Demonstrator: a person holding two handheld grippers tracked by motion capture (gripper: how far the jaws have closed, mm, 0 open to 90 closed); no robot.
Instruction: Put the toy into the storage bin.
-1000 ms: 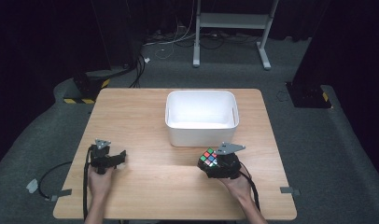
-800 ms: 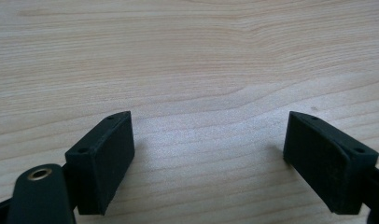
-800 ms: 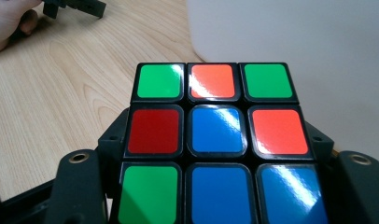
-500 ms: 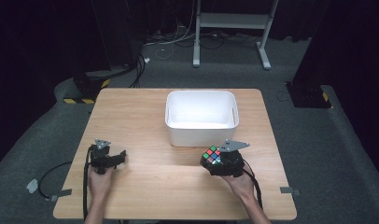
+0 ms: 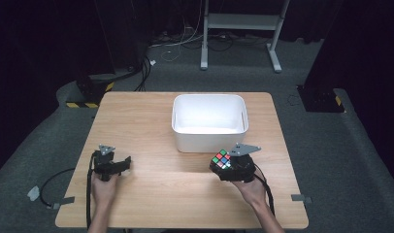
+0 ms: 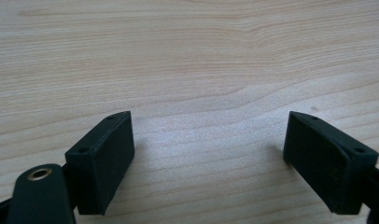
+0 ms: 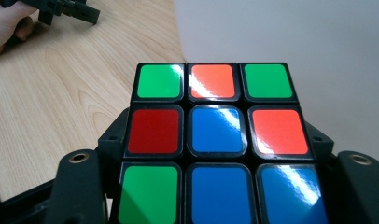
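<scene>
A scrambled multicoloured plastic puzzle cube (image 5: 222,159) is clamped in the right gripper (image 5: 232,166), just before the near wall of the white rectangular plastic bin (image 5: 209,136) — bare wooden table (image 5: 151,116) lies leftward. The left gripper (image 5: 111,166) is held with jaws apart — nothing between them.

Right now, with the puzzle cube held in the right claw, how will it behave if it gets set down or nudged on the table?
The puzzle cube looks rigid, so the right claw, shut on its sides, probably won't deform it. Its flat faces should let it sit steady on the wooden table rather than roll. The glossy stickers suggest it may slide when pushed, and its layers might twist under an uneven squeeze.
</scene>
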